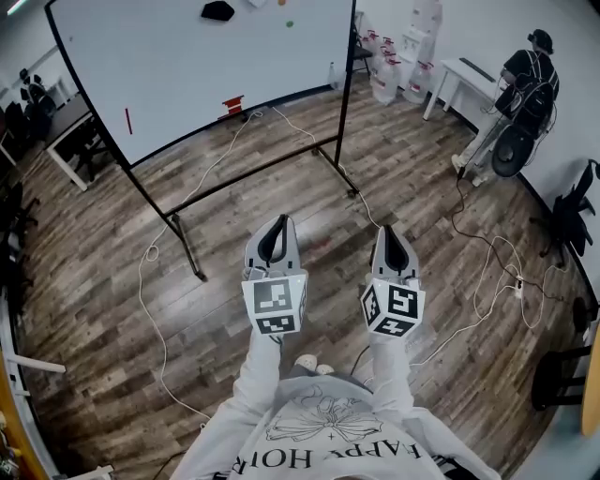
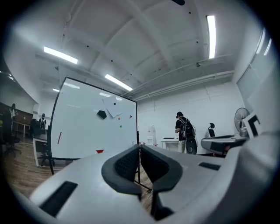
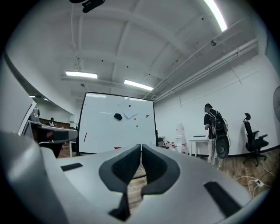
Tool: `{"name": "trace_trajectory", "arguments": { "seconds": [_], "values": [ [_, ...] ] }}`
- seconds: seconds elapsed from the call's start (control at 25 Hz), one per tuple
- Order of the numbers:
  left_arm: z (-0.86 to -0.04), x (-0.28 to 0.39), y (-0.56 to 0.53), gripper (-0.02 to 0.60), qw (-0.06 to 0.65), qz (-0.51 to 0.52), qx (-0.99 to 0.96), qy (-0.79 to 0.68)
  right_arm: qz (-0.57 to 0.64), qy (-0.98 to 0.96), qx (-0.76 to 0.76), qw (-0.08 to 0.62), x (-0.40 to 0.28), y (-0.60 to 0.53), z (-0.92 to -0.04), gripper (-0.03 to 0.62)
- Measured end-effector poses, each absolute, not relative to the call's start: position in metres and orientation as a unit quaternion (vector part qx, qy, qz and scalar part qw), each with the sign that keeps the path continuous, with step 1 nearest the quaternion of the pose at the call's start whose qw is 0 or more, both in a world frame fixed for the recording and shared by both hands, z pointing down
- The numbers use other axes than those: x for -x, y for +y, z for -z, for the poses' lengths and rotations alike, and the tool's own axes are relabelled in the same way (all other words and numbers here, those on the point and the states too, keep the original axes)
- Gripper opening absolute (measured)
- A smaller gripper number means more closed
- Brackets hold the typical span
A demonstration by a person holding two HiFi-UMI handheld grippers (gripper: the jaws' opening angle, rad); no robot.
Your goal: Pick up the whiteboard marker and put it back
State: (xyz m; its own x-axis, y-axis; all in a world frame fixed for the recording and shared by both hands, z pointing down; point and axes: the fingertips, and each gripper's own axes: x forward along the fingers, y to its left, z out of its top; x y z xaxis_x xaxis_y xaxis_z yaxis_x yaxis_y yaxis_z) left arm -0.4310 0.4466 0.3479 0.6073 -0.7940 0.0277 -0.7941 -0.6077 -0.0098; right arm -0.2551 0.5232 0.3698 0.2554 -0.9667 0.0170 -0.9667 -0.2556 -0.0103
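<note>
The whiteboard (image 1: 187, 56) stands on its black wheeled frame across the wooden floor ahead of me. On its lower left is a thin red stick-like mark (image 1: 128, 120), maybe the marker; I cannot tell for sure. It also shows as the red mark (image 2: 59, 137) in the left gripper view and the red mark (image 3: 85, 137) in the right gripper view. A small red object (image 1: 232, 105) sits at the board's bottom edge, and a black eraser (image 1: 217, 10) sits near its top. My left gripper (image 1: 277, 225) (image 2: 140, 146) and right gripper (image 1: 388, 234) (image 3: 141, 146) are held level side by side, well short of the board. Both are shut and hold nothing.
A white cable (image 1: 155, 309) snakes over the floor past the board's feet. A person (image 1: 530, 75) stands at a white table (image 1: 464, 75) at the back right, beside a fan (image 1: 511, 150). A black chair (image 1: 572, 220) is at the right wall and desks (image 1: 70, 131) at the left.
</note>
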Motion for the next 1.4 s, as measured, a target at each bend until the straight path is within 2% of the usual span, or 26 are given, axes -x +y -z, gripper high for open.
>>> {"name": "trace_trajectory", "arguments": {
  "seconds": [0.68, 1.4],
  "values": [
    [-0.378, 0.398, 0.395, 0.008, 0.021, -0.037, -0.897, -0.44, -0.037, -0.602, -0.798, -0.003, 0.221, 0.483, -0.4, 0.011],
    [-0.374, 0.22, 0.225, 0.008, 0.029, -0.023, -0.871, -0.49, -0.032, -0.637, -0.77, -0.022, 0.022, 0.296, -0.39, 0.011]
  ]
}}
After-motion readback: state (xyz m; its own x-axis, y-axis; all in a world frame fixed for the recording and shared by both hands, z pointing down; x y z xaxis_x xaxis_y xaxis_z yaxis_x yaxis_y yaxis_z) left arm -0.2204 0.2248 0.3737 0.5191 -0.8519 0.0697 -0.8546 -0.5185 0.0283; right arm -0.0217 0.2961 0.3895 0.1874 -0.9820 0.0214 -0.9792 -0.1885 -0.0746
